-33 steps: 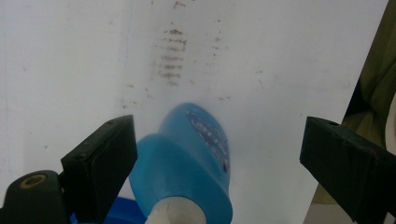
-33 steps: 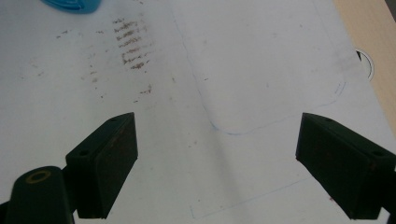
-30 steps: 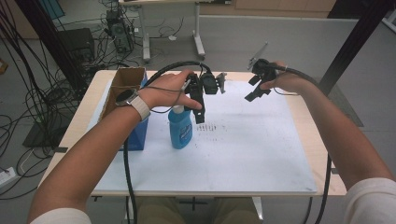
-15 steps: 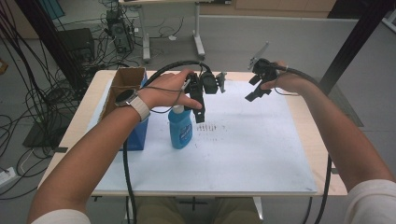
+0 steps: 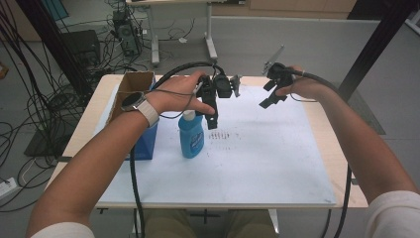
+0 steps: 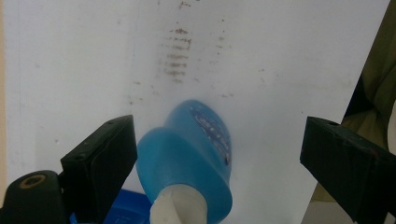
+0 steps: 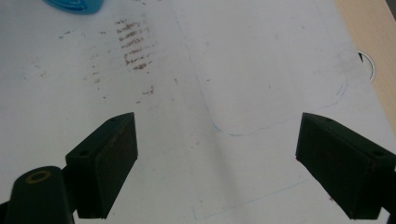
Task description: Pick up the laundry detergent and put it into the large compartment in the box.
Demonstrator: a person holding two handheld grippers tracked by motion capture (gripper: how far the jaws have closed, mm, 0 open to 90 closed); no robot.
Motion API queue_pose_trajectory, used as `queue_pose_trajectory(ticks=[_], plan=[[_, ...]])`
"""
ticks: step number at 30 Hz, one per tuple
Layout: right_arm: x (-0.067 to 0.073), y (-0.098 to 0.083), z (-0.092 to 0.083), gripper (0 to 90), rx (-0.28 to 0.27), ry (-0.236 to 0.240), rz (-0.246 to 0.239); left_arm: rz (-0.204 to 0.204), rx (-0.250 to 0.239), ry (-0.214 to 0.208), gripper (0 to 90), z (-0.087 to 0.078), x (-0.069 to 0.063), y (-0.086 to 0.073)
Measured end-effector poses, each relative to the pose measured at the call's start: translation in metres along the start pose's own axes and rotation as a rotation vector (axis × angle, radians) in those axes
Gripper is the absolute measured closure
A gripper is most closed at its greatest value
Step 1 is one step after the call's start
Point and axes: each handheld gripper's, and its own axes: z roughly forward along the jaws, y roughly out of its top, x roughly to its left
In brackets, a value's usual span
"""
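A blue bottle (image 5: 191, 136) with a white cap stands upright on the white sheet (image 5: 257, 163), left of centre. My left gripper (image 5: 212, 119) hangs just above and to the right of its cap, pointing down. In the left gripper view the bottle (image 6: 191, 158) sits between the wide-apart jaws, close to the left one and far from the right one; my left gripper (image 6: 217, 137) is open. My right gripper (image 5: 270, 99) is held over the far right of the sheet. It is open (image 7: 217, 133), with bare paper between its jaws.
A cardboard box (image 5: 133, 87) and a blue box (image 5: 146, 144) stand at the table's left edge, close beside the bottle. Brown smudges (image 5: 225, 135) mark the sheet right of the bottle. Cables trail from both grippers, and more lie on the floor at left.
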Motion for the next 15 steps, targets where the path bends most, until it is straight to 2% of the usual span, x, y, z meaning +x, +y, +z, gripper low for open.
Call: queue_pose_trajectory(ticks=[8, 15], plan=[[-0.0003, 0.0004, 0.0006, 12.5, -0.001, 0.002, -0.002, -0.024, -0.006, 0.002, 11.2, -0.0017, 0.0032, -0.0032], [0.0001, 0.0002, -0.0006, 12.5, 0.0, 0.001, 0.0, -0.045, -0.008, 0.023, 10.7, -0.0045, 0.0026, -0.0045]])
